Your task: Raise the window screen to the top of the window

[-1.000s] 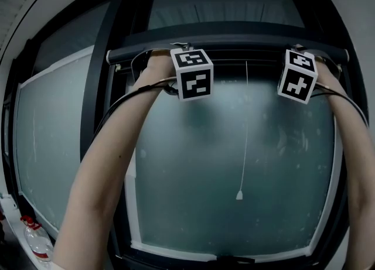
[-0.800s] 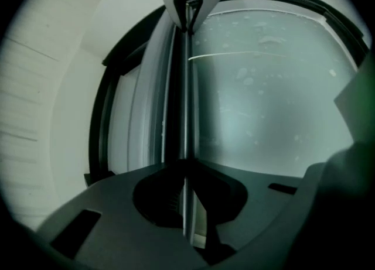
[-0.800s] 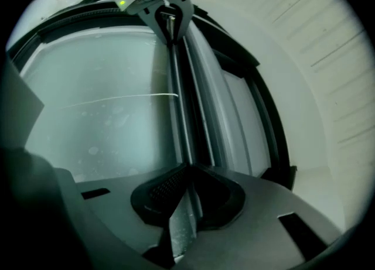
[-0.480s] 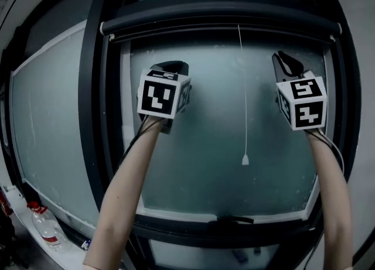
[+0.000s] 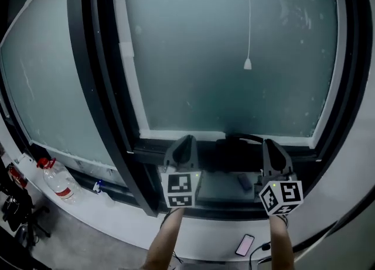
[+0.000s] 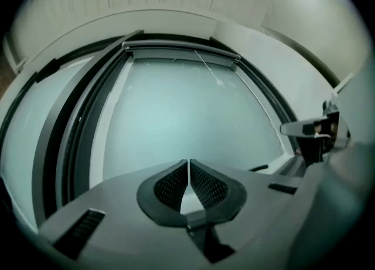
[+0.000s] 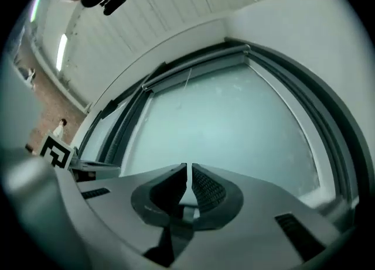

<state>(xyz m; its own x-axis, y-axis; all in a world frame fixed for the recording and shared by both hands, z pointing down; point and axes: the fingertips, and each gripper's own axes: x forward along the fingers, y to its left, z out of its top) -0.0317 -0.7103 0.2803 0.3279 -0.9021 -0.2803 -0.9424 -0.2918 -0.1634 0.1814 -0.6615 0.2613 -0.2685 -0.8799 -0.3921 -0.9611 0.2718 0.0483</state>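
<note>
The window screen is rolled up in its dark bar [image 6: 181, 49] along the top of the window, also seen in the right gripper view [image 7: 193, 64]; the head view cuts it off. Its thin white pull cord [image 5: 249, 17] hangs down the frosted glass [image 5: 234, 58] and ends in a small weight [image 5: 248, 64]. My left gripper [image 5: 186, 141] and right gripper [image 5: 271, 144] are low, in front of the window's lower frame, far from the bar. Both point up at the glass, shut, with nothing between the jaws [image 6: 188, 163] [image 7: 188, 166].
A black handle [image 5: 237, 140] sits on the lower window frame between the grippers. A plastic bottle with a red cap [image 5: 57, 181] stands on the sill at the lower left. A phone [image 5: 244, 244] lies below near the right arm. A second frosted pane [image 5: 41, 87] is at the left.
Both grippers have come down from the screen's bar at the top to the window's lower frame. The head view has tilted down with them. The bar stays up.
</note>
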